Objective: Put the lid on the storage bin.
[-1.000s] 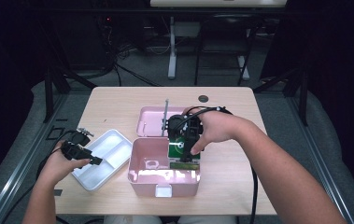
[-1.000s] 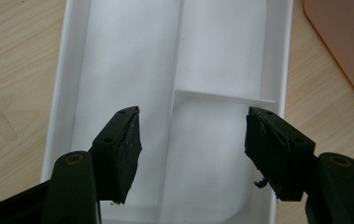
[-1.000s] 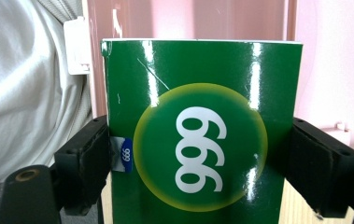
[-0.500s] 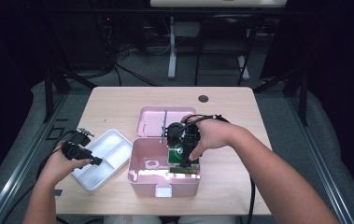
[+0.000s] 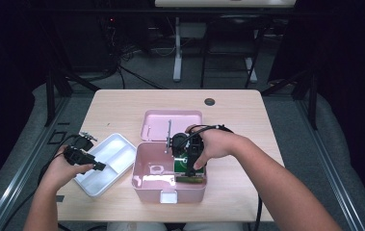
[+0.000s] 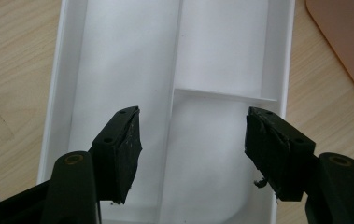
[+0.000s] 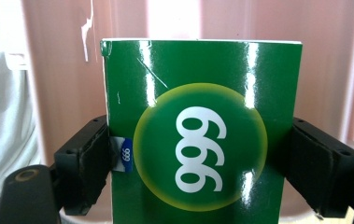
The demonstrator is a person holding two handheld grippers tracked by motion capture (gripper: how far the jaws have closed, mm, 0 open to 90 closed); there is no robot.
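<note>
A green box (image 7: pixel 202 135) printed with "999" sits between the jaws of my right gripper (image 7: pixel 202 163), which is shut on its two sides. In the high view my right gripper (image 5: pixel 188 166) holds the green box (image 5: pixel 184 169) down inside the right part of the open pink bin (image 5: pixel 144 185). My left gripper (image 5: pixel 97 166) hovers over the white divided tray (image 5: pixel 115 149) at the left. In the left gripper view the left gripper (image 6: pixel 191 149) stands open above the white tray (image 6: pixel 221 56), nothing between its fingers.
The pink lid (image 5: pixel 173 124) lies flat behind the bin. A dark round grommet (image 5: pixel 210 101) is set in the table near its far edge. Bare wooden tabletop (image 5: pixel 247 115) spreads to the right and back. Cables trail from both grippers.
My right gripper has moved toward the near side and lower, carrying the green box deeper into the pink bin. The left gripper has stayed over the white tray.
</note>
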